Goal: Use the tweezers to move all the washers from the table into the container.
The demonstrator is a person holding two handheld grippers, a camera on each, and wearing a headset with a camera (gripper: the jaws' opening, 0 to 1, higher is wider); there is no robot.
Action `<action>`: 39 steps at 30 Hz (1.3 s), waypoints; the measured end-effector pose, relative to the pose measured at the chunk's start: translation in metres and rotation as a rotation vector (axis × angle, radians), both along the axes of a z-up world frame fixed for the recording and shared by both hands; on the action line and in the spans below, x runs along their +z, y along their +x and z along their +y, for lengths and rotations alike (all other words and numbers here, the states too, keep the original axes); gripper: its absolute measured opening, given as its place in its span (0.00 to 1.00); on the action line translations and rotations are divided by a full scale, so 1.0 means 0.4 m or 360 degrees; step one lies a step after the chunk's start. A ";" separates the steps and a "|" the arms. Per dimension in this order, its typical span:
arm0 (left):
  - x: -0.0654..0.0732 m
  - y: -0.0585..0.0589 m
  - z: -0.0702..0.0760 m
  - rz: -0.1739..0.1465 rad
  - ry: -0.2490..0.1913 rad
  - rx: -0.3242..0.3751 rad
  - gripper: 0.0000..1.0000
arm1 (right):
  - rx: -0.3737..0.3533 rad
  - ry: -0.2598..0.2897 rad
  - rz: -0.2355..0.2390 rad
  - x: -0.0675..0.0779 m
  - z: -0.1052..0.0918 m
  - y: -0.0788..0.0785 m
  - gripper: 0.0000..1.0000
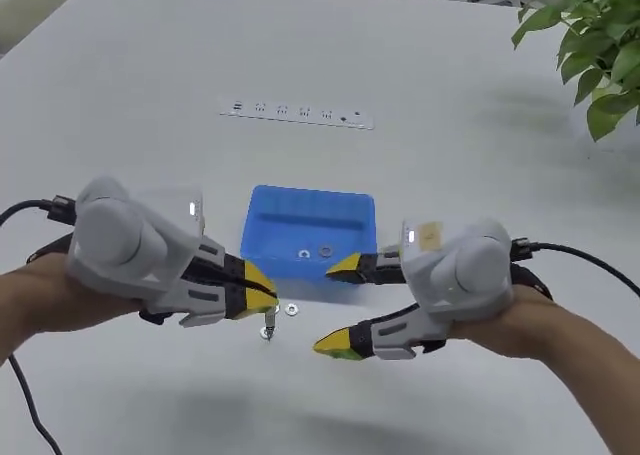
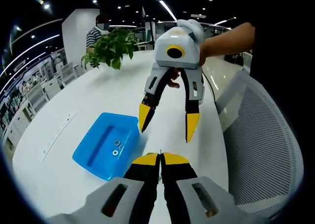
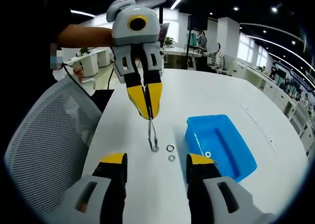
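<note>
Left gripper [image 1: 262,293]: clamped thin metal tweezers [image 3: 152,133].
Small silver ring washers [image 3: 170,148]: lay at tweezer tips.
Right gripper [image 1: 330,307]: jaws stood apart.

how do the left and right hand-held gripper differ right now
The left hand-held gripper has its jaws shut; the right hand-held gripper has its jaws spread wide. The left one pinches the tweezers, whose tips point down beside the washers on the table; the right one holds nothing. Shared: grey bodies, yellow-and-black tips, both held just in front of the blue container.
</note>
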State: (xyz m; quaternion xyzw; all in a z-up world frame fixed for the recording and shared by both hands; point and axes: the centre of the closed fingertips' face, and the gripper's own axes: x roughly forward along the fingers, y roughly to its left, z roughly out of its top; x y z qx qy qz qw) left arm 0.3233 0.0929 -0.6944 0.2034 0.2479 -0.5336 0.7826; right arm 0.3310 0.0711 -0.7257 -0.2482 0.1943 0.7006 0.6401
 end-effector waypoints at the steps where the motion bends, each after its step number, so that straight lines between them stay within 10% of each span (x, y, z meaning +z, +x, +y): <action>1: 0.001 -0.001 -0.002 0.0002 0.0001 -0.0003 0.05 | 0.0017 -0.0004 -0.0002 -0.003 0.006 -0.002 0.46; 39: -0.007 -0.005 -0.007 0.0050 0.0048 -0.0071 0.05 | 0.0320 -0.0080 -0.0076 -0.062 0.116 -0.034 0.09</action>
